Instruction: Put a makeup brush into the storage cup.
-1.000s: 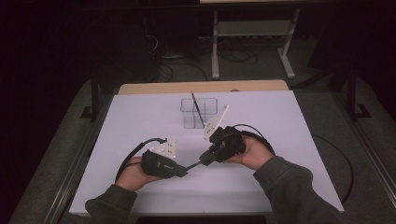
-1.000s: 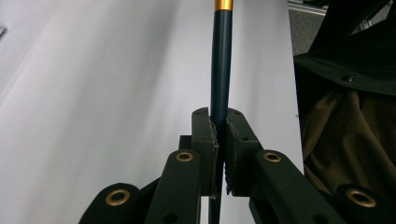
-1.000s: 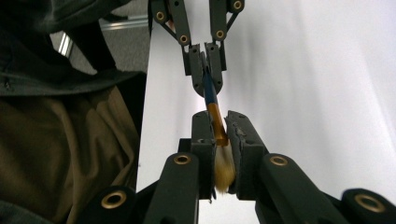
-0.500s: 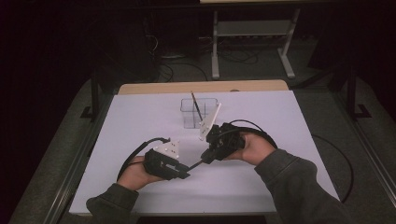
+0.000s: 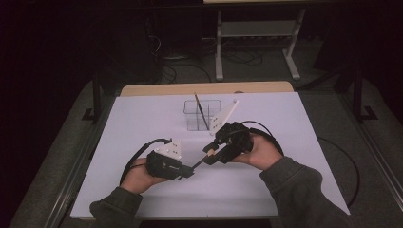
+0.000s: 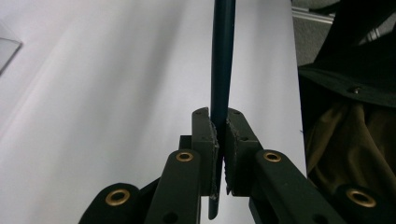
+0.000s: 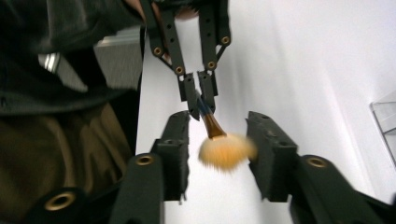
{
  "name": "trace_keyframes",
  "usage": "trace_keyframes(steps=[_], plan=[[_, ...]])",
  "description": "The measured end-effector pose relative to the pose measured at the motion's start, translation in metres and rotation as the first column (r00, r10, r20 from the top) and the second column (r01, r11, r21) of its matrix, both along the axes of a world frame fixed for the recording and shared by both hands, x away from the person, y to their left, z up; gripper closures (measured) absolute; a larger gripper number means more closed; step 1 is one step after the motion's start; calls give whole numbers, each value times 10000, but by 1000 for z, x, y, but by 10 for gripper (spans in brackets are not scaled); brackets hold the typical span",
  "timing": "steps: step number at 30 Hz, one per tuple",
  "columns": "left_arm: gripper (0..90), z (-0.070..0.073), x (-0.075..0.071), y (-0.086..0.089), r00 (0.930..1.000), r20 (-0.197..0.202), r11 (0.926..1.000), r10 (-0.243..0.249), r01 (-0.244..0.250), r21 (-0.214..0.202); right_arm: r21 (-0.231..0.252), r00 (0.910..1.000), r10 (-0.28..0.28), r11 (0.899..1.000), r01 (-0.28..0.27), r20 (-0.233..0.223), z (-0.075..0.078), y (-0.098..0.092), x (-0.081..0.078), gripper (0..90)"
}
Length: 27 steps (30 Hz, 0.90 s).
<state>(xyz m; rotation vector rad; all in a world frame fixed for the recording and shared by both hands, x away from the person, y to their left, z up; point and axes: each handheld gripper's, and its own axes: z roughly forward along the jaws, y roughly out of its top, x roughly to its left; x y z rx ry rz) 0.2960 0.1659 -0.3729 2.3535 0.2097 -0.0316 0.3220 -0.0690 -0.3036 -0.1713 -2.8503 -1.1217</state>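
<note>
A makeup brush [image 5: 198, 162] with a dark handle [image 6: 222, 60] and an orange bristle head [image 7: 226, 150] is held level between the two grippers, low over the white table. My left gripper [image 6: 222, 135] is shut on the handle, at the front left [image 5: 187, 172]. My right gripper [image 7: 218, 126] faces it from the right [image 5: 209, 154]. Its jaws have just been opening and stand apart on either side of the bristle head, which sits between them unpressed. The left gripper [image 7: 198, 100] shows farther off in the right gripper view, clamped on the handle.
A clear box [image 5: 190, 114] stands at the back middle of the white table [image 5: 294, 123], with a dark thin brush [image 5: 200, 108] leaning in it. The person's sleeves come in at the front edge. Cables trail from both grippers across the table.
The right gripper's jaws have come apart around the brush's bristle head. Both hands have stayed almost where they were, and the left gripper keeps its hold on the handle.
</note>
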Motion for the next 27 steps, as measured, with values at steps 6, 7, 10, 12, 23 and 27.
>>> trace_keyframes(steps=[6,7,10,12,23,27], plan=[[840,0,2,2,9997,-24,9982,254,-255,-542,800,9989,-448,9957,458,-141,-12,-12,0,557],[840,0,2,2,9997,-24,9982,254,-255,-542,914,9985,-516,9944,533,-202,-14,-13,0,558],[840,-1,3,0,9995,-73,9974,316,-320,-645,1213,9977,-609,9905,642,-309,-20,-13,0,569],[840,-1,3,-2,9993,-111,9971,370,-376,-668,1379,9968,-696,9876,744,-391,-23,-13,0,586],[840,-5,3,-7,9999,-29,9989,171,-172,-447,1810,9949,-483,9814,638,-885,-26,-15,3,801],[834,-6,2,-10,9999,-18,9996,106,-107,-249,1593,9956,-318,9862,456,-885,-26,-14,4,817]])
